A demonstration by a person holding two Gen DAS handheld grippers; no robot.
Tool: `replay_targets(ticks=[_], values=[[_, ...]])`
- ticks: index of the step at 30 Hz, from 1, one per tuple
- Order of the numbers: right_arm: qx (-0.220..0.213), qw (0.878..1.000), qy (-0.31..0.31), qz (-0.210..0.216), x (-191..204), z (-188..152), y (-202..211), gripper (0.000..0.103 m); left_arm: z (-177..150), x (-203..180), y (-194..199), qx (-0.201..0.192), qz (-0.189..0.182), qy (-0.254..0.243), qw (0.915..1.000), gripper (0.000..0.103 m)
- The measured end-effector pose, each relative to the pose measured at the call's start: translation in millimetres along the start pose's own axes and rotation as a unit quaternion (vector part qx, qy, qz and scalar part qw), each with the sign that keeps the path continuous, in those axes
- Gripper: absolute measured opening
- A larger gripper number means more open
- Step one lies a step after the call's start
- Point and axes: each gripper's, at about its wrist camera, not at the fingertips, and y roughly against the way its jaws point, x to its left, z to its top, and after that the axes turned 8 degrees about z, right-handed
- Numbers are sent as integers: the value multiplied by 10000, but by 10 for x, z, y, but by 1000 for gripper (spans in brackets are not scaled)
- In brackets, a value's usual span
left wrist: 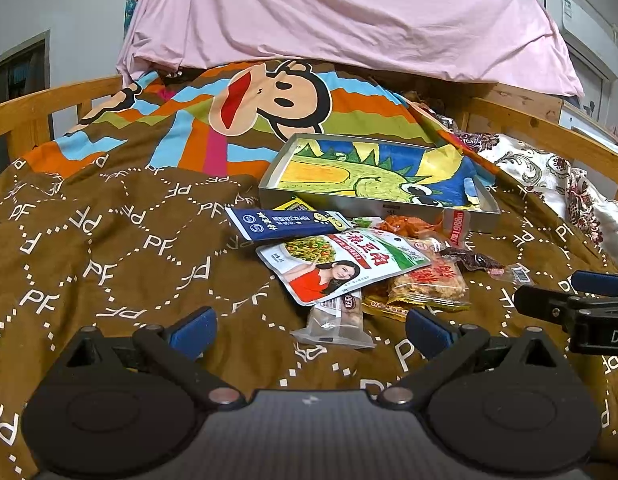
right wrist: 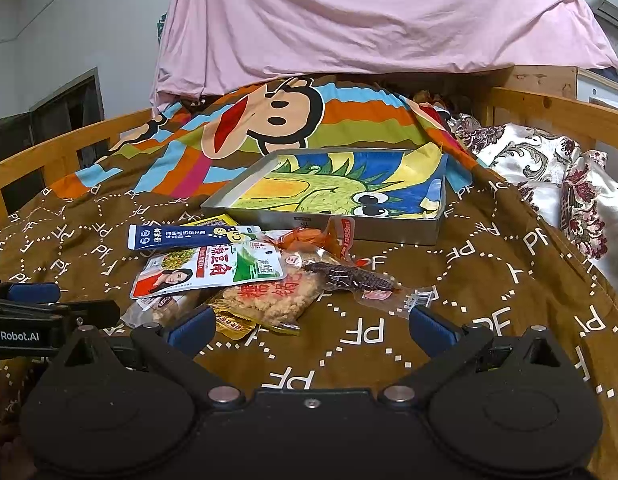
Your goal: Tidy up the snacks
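Several flat snack packets [left wrist: 349,268] lie in a loose overlapping heap on the brown printed quilt [left wrist: 109,260], just in front of the shallow grey metal tray with a dragon drawing inside [left wrist: 379,178], which holds no snack yet. I keep both the left gripper [left wrist: 311,330] and the right gripper [right wrist: 311,330] with fingers wide apart and holding nothing. I would first take the small clear-wrapped pastry packet [left wrist: 335,320] nearest my left fingers, pinching one free edge so the packets above do not slide.

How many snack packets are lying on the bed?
About 8, all piled before the tray: blue sachet, yellow packet, bean pouch, orange snack, purple corn, rice cracker, clear-wrapped cake, gold packet. Others may be hidden.
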Motion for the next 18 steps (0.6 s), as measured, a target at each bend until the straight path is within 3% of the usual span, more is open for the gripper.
replay_targets(ticks=[18], values=[[15, 10000, 0, 1, -4, -11, -15, 102, 8, 7, 2, -11, 8, -5, 10000, 103]])
